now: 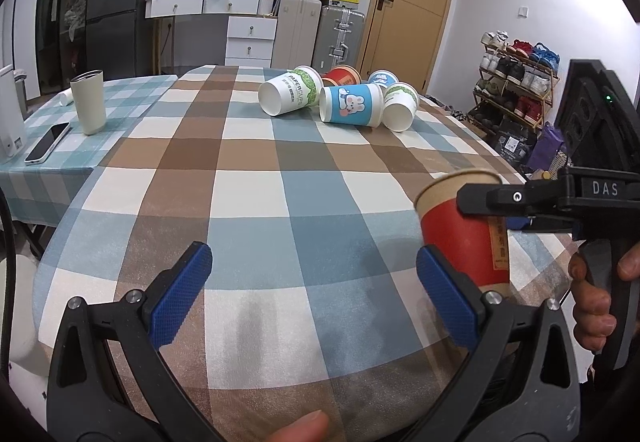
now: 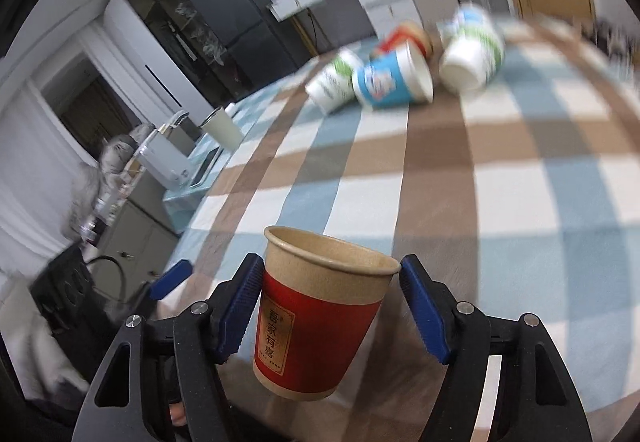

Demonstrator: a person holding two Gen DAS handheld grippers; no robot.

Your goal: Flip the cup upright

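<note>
Right jaws around red cup (image 2: 320,314), toppled cups (image 1: 340,97) beyond

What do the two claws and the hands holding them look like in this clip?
Both are black plastic frames with triangular cut-outs and silver screws. The left claw and right claw carry blue textured pads on their fingers. From the left camera, the right tool shows white "DAS" lettering, a green light and a bare hand on its grip. No sleeves or cables are clearly visible.
</note>
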